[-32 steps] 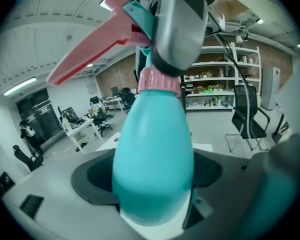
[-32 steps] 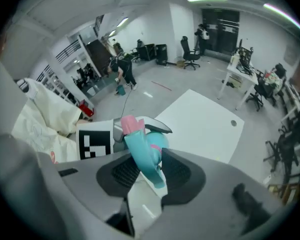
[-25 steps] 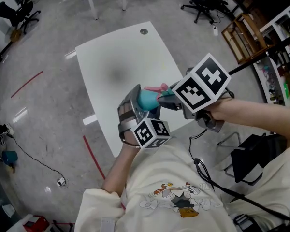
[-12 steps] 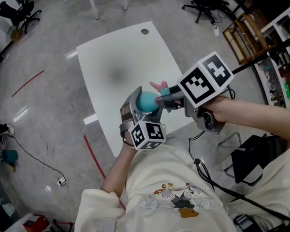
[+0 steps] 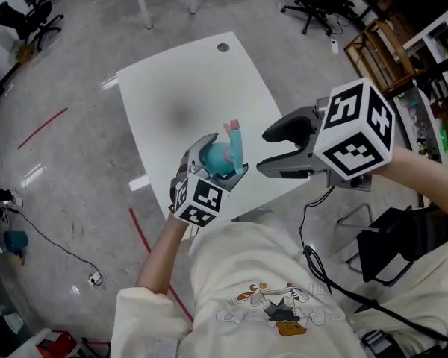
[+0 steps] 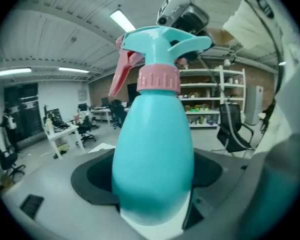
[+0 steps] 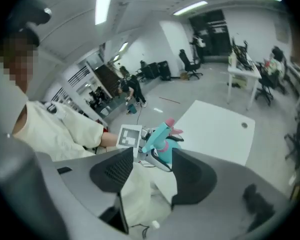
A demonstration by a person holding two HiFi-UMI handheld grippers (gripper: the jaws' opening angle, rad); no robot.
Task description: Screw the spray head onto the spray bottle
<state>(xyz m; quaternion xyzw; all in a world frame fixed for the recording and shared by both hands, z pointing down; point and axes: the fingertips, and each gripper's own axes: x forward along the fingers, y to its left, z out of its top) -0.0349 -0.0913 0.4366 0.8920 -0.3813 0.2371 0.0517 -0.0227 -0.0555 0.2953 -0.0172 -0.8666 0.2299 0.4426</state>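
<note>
White surface [image 5: 187,88] below. Above it, spray bottle [image 6: 152,154] upright, clamped between left gripper [image 5: 215,164] fingers, spray head [image 6: 160,39] seated on neck. Right gripper [image 5: 266,152] apart, fingers just opened wide, empty. Screwing seemingly finished; next, probably checking tightness or setting down.

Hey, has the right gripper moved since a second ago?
Yes. The right gripper has pulled back rightward off the spray bottle, toward the white table's right edge; its jaws have just been opening, nothing between them.
</note>
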